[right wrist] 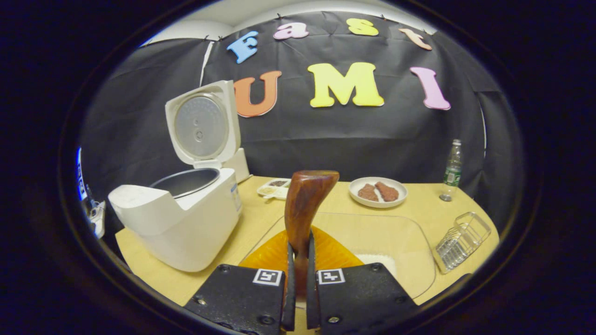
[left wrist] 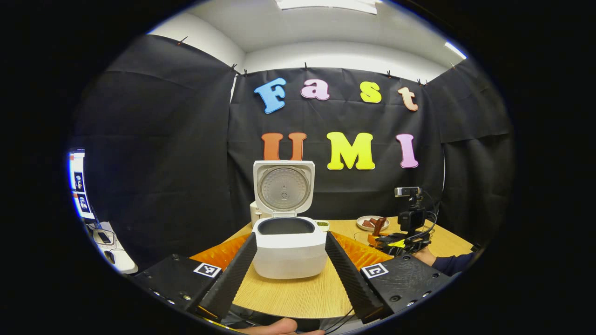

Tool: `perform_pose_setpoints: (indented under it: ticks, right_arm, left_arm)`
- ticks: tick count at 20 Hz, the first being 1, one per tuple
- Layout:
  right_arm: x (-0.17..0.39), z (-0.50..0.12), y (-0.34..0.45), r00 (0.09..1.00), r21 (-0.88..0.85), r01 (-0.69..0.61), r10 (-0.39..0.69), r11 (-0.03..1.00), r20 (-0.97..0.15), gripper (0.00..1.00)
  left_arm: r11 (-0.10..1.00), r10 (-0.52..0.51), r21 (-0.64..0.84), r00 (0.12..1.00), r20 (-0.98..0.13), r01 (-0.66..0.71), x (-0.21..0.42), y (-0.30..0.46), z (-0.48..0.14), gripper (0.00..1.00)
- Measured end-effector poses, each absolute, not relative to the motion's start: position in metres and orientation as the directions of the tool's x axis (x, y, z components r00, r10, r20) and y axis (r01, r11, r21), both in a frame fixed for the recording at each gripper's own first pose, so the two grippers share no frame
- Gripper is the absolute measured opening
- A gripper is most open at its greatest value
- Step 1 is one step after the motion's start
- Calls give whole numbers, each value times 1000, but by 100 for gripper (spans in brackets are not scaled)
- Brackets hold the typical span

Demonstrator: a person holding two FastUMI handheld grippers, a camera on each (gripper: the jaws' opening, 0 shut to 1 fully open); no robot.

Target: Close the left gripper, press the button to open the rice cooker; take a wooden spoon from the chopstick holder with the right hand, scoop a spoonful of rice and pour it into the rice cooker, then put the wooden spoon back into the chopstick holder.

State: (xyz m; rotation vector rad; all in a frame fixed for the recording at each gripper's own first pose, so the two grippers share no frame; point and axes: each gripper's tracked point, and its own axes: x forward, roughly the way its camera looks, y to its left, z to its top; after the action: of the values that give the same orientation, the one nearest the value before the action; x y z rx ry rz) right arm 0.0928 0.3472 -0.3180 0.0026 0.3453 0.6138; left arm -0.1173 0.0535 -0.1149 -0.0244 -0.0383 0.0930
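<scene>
So the rice cooker [right wrist: 186, 218] sat with its lid up at the table's left, and the right gripper [right wrist: 298, 279] was clenched on the wooden spoon [right wrist: 305, 204], bowl end up, over the clear tub of rice [right wrist: 372, 260]. Scooping looked like the step in hand, so next it needed a dip and a level carry left. Meanwhile the left gripper [left wrist: 291, 274] hung spread apart over the light wooden table [left wrist: 288, 293], black cloth all round.

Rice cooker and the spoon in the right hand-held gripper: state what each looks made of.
Rice cooker: looks like matte white plastic, with a dull grey, likely metal, inner pot. Wooden spoon: reddish-brown wood, glossy, judging by highlights on its rounded end.
</scene>
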Motion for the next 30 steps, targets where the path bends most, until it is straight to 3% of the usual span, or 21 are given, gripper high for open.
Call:
perform_pose_setpoints:
  ticks: [5,10,14,18,23,26,30]
  right_arm:
    - [94,-320,339,681,286,-558,627,779,-379,14]
    - [109,-318,314,630,543,-434,673,719,-388,12]
    - [112,-293,298,627,678,-385,717,626,-305,12]
    - [121,-275,273,672,694,-386,701,608,-240,12]
    - [130,-259,256,670,797,-337,723,501,-171,12]
    - [134,-247,251,656,884,-278,747,375,-111,12]
    - [138,-210,237,629,992,-124,772,-14,90,11]
  left_arm:
    - [995,98,-39,994,52,-96,-122,58,-113,94]
    - [994,84,-74,996,42,-80,-117,52,-116,94]
    - [997,58,-45,997,54,-55,-117,41,-116,94]
    - [998,58,-32,997,56,-56,-119,38,-114,94]
    - [997,48,-65,997,65,-44,-120,38,-114,94]
    - [997,54,-61,997,49,-51,-118,40,-118,94]
    - [996,47,-81,998,35,-44,-115,45,-120,94]
